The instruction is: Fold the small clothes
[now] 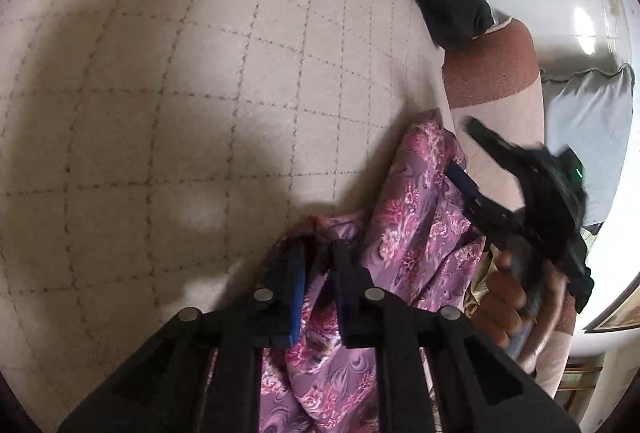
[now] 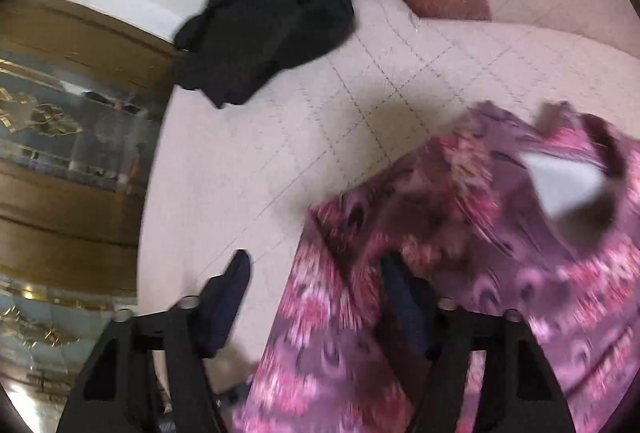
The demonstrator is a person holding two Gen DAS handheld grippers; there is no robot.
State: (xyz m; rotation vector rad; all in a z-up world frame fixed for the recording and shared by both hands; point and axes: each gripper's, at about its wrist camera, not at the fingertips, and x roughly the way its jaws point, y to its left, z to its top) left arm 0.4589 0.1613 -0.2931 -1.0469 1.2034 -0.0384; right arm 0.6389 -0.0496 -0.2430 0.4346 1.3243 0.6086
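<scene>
A home, most likely a bedroom: a quilted cream mattress (image 1: 240, 73) fills most of both views, a dark wooden cabinet with gilt-patterned glass (image 2: 60, 137) stands at the left of the right wrist view, and a grey pillow (image 1: 588, 121) lies at the right of the left wrist view.

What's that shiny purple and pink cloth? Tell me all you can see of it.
The purple cloth is a thin, glossy, satin-like fabric printed with pink flowers and dark swirls. It lies rumpled and bunched on the cream quilted bed cover, not yet folded flat. The left gripper is shut on a gathered fold of it. In the blurred right wrist view, the right gripper stands open, one finger against the cloth's edge. What garment it is cannot be told.
</scene>
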